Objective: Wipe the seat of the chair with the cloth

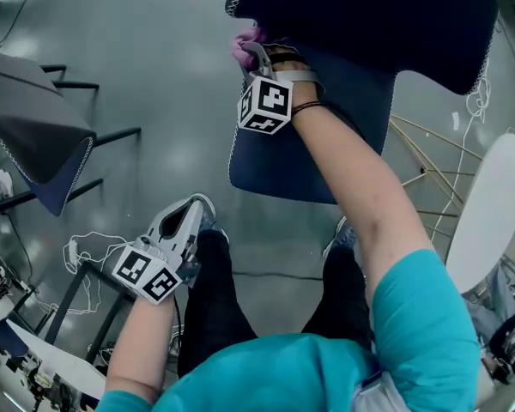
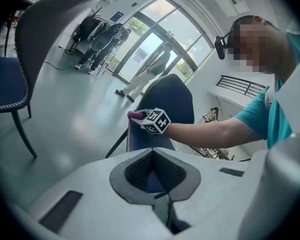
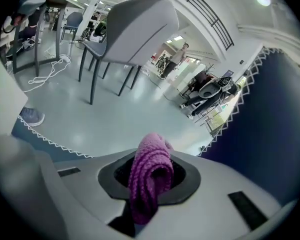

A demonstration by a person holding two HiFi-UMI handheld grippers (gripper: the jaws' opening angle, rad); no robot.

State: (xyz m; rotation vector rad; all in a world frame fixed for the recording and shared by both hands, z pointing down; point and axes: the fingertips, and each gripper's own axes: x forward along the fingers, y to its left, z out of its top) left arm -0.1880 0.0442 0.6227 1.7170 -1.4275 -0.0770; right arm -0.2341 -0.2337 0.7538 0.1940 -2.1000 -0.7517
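I have the chair (image 1: 309, 144) straight ahead, its seat just past the person's legs (image 1: 219, 299) and its backrest at the far end. The right claw (image 1: 251, 48) is out at the seat's far left corner, beside the spot where the backrest rises. The cloth (image 1: 243, 45) sits between its jaws, bunched out past the tips. The left claw (image 1: 189, 217) is well back from that corner, by the person's left leg and over the floor (image 1: 154, 75), just off the seat's near left edge. A second chair (image 1: 39, 136) stands well apart on my left. A loose cable (image 1: 81, 256) lies on the floor below it, left of the left claw.
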